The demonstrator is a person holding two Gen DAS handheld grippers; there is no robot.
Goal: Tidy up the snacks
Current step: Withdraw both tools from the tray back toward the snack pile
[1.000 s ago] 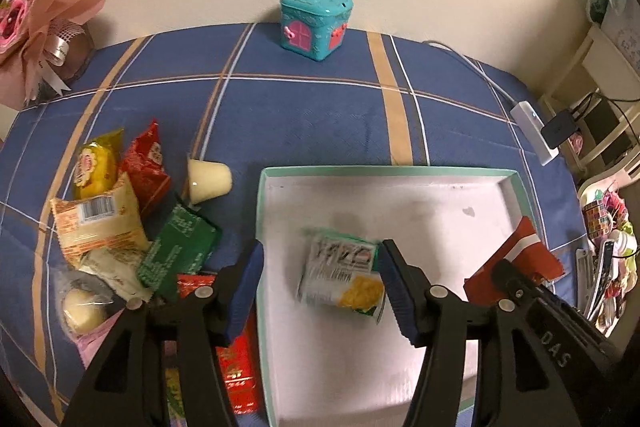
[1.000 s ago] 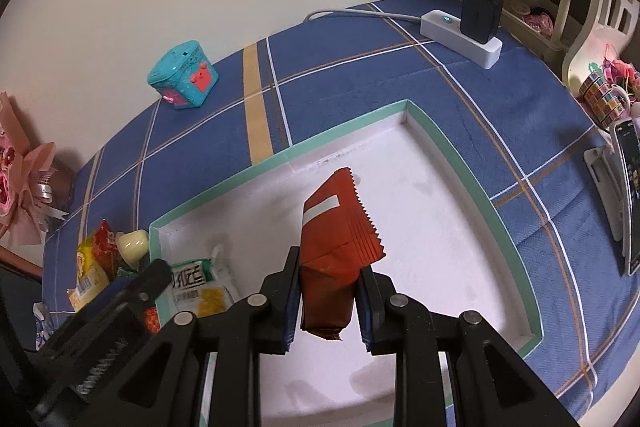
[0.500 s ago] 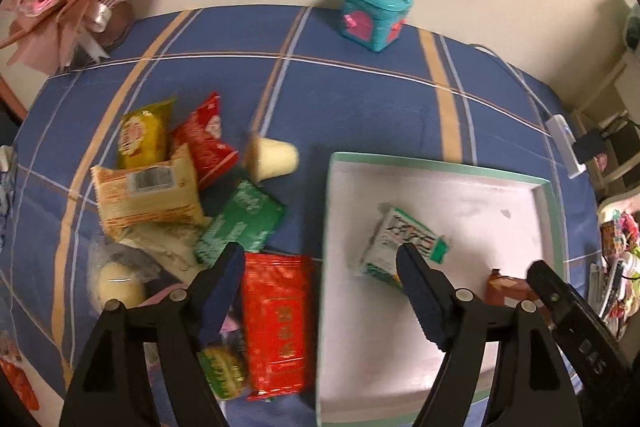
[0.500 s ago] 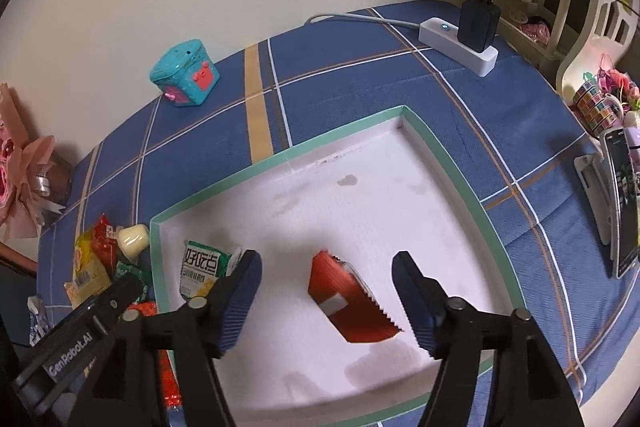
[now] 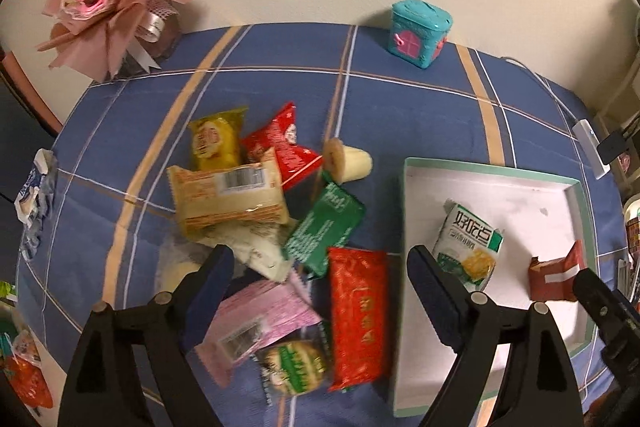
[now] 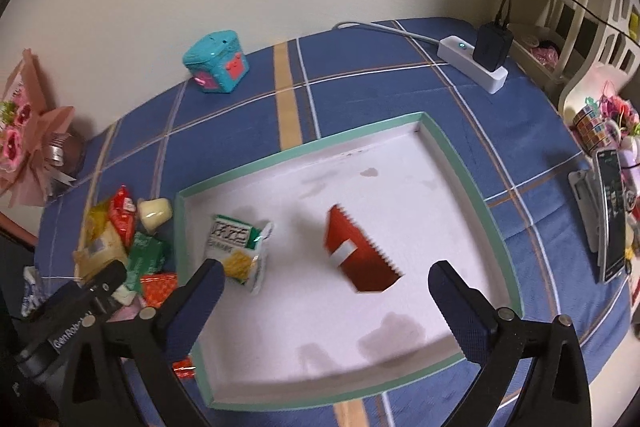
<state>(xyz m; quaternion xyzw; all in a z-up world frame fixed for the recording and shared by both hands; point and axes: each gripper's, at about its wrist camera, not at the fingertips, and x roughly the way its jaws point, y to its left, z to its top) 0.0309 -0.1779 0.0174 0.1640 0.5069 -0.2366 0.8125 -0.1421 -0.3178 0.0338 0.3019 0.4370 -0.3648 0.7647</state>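
Observation:
A white tray with a green rim holds a green-and-white snack bag and a dark red packet. Several loose snacks lie left of the tray: a red pack, a green pack, a pink pack, a beige wrapped cake, a yellow bag and a pale cup. My left gripper is open above the red pack. My right gripper is open above the tray, near the red packet.
A teal toy house and a pink bouquet stand at the back by the wall. A white power strip with a black charger lies at the far right. A phone and clutter sit off the right edge.
My right gripper opened and let the red packet drop into the tray. My left gripper left the green-and-white bag and moved left over the loose snack pile.

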